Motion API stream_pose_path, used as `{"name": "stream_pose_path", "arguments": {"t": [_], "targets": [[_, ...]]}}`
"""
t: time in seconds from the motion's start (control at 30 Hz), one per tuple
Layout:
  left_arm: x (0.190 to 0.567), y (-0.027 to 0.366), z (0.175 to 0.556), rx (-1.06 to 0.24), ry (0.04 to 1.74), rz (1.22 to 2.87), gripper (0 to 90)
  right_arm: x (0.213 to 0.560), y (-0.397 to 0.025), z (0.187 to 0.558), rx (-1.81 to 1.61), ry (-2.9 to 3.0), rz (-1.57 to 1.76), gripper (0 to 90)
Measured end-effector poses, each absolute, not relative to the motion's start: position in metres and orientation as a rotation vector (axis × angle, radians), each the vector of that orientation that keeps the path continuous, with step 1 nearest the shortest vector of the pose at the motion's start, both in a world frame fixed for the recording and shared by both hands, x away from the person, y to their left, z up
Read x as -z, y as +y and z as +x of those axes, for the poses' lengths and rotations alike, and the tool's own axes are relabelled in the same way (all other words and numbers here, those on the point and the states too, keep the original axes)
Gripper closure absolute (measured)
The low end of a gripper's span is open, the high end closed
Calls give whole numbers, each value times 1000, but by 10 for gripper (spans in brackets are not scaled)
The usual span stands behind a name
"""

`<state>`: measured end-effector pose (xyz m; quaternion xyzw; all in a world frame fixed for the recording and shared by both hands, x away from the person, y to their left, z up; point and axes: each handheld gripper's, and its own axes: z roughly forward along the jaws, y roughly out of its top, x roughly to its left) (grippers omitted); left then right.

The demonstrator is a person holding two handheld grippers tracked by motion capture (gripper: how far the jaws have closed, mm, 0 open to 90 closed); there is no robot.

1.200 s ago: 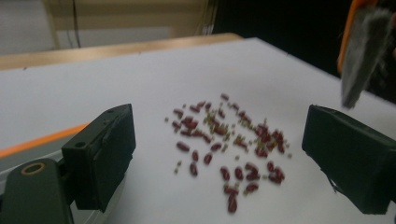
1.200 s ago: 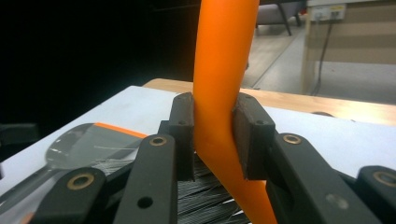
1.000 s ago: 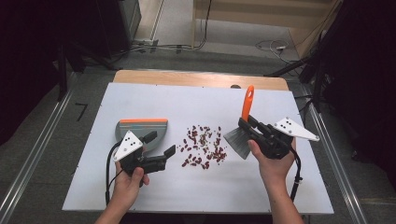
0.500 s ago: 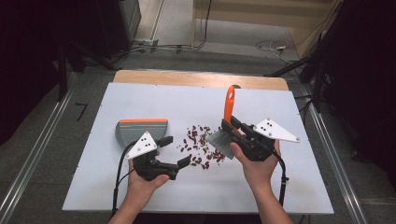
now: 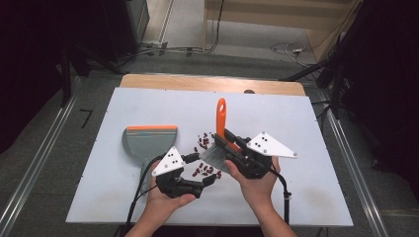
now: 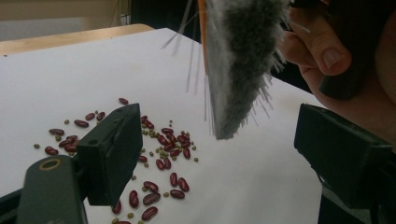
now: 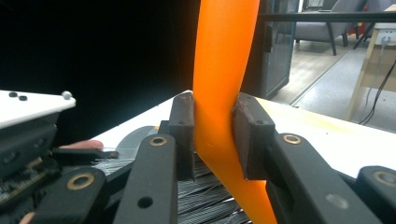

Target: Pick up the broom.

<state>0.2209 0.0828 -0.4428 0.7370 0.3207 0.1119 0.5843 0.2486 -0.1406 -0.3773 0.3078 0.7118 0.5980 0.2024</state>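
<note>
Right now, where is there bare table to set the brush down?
Bare: the white table right of the right gripper, and the far strip beyond the brush. Crowded: the beans between the dustpan and brush.

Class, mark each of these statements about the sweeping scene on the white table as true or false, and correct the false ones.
1. The right tongs are shut on the brush handle. True.
2. The left tongs grip the dustpan. False: their jaws stand open and hold nothing; the dustpan lies apart on the table.
3. The beans lie inside the dustpan. False: they are scattered on the table beside it.
4. The brush bristles hang above the table, clear of the beans, in the left gripper view. True.
5. The brush handle is blue. False: it is orange.
</note>
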Motion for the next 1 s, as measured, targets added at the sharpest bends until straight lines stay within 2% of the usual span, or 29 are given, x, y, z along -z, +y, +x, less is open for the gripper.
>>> {"name": "stream_pose_path", "arguments": {"t": [0.27,0.37,0.6,0.67,0.77,0.9,0.93,1.0], "targets": [[444,70,219,-296,805,1690,279,384,-126,241,-1684,1998,860,696],[444,67,219,-323,834,1695,361,386,-121,239,-1692,2000,864,695],[447,70,222,-293,832,1695,648,384,-116,234,-1724,2000,860,696],[447,71,222,-285,824,1699,767,384,-116,233,-1724,1996,861,696],[447,72,222,-292,819,1709,826,386,-116,234,-1736,1999,872,694],[443,80,226,-274,807,1724,850,384,-117,237,-1761,2016,856,685],[442,83,227,-267,801,1728,853,383,-118,239,-1765,2038,842,665],[441,91,229,-256,806,1716,855,379,-123,244,-1804,2061,806,551]]}}
